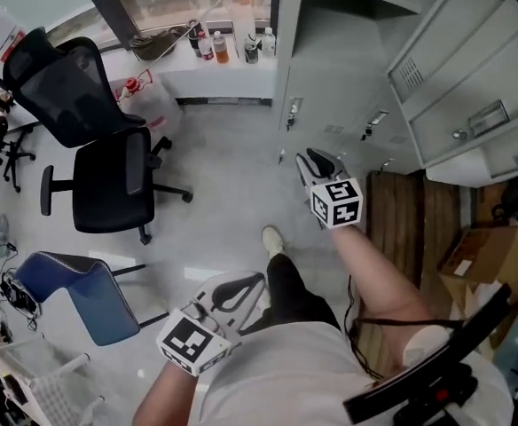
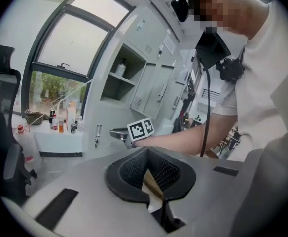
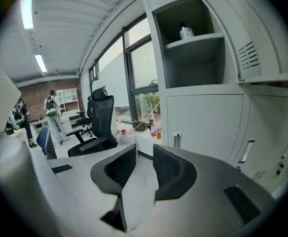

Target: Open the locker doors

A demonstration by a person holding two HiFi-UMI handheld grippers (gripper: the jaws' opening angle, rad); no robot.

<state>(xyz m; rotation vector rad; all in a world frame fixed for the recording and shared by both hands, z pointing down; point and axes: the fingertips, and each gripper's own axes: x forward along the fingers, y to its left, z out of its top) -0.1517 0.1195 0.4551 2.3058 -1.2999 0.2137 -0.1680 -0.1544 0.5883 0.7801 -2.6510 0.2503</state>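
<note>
Locker doors [image 1: 330, 96] are facing the outstretched right gripper [image 1: 317, 161], its jaws spread and empty; the left gripper [image 1: 246, 287] is hanging at lower left, jaws pressed together; only the right gripper view is showing people [image 3: 51, 110]

No writing is legible anywhere, not even on the locker doors [image 1: 330, 87].

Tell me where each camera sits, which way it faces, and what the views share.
Head view: on the person's head, looking steeply down at floor and lockers; shows both forearms, a leg, left gripper, right gripper.
Left gripper view: on the left gripper, facing the lockers past its shut jaws; shows right forearm, torso.
Right gripper view: on the right gripper, facing a locker door between parted jaws; no body.
Shared: the window-ledge bottles, in all three.
</note>
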